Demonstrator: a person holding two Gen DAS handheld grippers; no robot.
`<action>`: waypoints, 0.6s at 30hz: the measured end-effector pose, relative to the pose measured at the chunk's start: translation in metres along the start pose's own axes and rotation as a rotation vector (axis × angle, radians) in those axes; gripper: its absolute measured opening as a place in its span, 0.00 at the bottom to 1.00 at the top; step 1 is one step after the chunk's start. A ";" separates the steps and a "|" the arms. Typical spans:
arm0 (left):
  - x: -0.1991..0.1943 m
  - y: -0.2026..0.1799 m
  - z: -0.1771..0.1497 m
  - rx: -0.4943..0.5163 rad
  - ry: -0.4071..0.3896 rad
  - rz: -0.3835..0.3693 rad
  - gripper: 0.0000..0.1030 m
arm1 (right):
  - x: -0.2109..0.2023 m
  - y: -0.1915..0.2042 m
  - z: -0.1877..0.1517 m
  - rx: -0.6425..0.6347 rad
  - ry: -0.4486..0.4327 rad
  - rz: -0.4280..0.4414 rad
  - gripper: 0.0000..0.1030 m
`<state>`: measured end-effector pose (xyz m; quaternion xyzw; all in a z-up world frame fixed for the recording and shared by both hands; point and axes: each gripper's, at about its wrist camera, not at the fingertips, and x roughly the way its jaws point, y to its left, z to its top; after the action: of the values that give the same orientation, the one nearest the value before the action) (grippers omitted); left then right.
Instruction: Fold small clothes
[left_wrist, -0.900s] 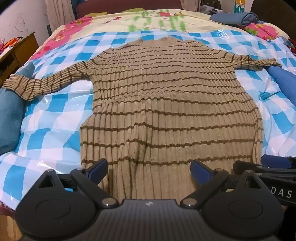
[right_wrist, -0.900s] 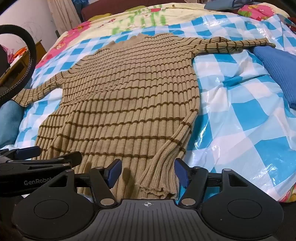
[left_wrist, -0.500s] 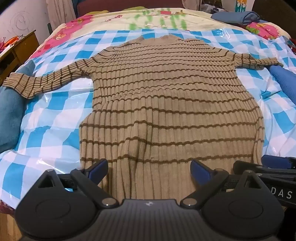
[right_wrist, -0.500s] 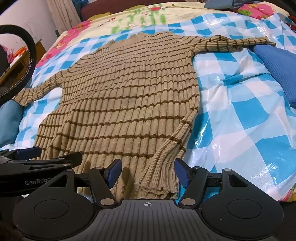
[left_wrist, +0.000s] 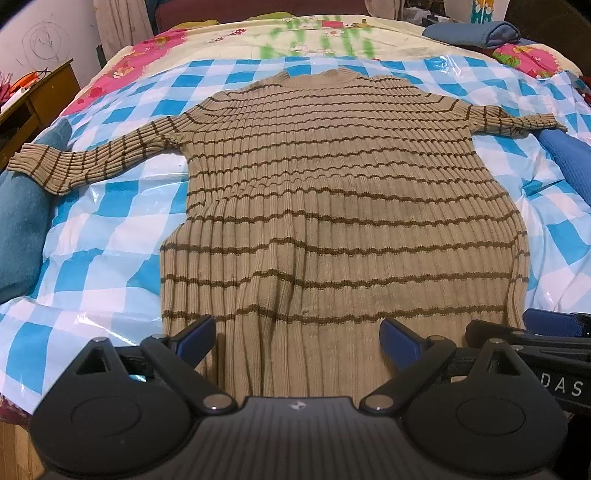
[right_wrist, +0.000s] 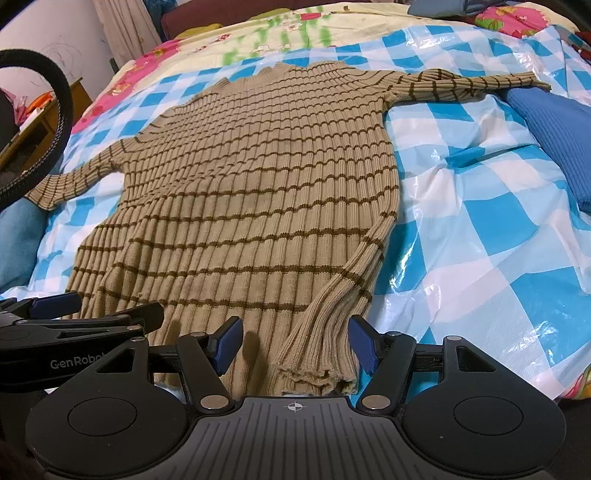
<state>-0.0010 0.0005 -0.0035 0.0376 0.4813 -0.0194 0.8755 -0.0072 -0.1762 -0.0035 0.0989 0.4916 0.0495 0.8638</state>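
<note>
A tan ribbed sweater with thin brown stripes lies flat on the bed, sleeves spread to both sides, collar at the far end. My left gripper stands open over the hem's left half, blue pads wide apart with knit showing between them. My right gripper is open over the hem's right corner, where the fabric bunches into a fold; its pads do not press the cloth. Each gripper shows at the edge of the other's view.
A blue-and-white checked plastic sheet covers the floral bedspread. A blue garment lies under the right sleeve tip, a teal cloth by the left sleeve. A wooden desk stands left of the bed. Folded blue clothes rest far right.
Both views have shifted slightly back from the sweater; the garment appears a little lower in frame. Both grippers stay open over the hem.
</note>
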 end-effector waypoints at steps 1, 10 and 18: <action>0.000 0.000 0.000 0.000 0.000 0.000 0.97 | 0.000 0.000 0.000 0.000 0.001 0.000 0.62; 0.001 0.000 -0.001 0.000 0.001 0.003 0.97 | 0.001 0.000 0.000 0.001 0.003 -0.001 0.62; 0.001 0.000 0.000 0.001 0.002 0.003 0.97 | 0.001 -0.001 -0.002 0.001 0.003 -0.001 0.62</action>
<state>-0.0010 0.0004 -0.0042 0.0387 0.4821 -0.0182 0.8751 -0.0080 -0.1766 -0.0056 0.0992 0.4930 0.0489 0.8630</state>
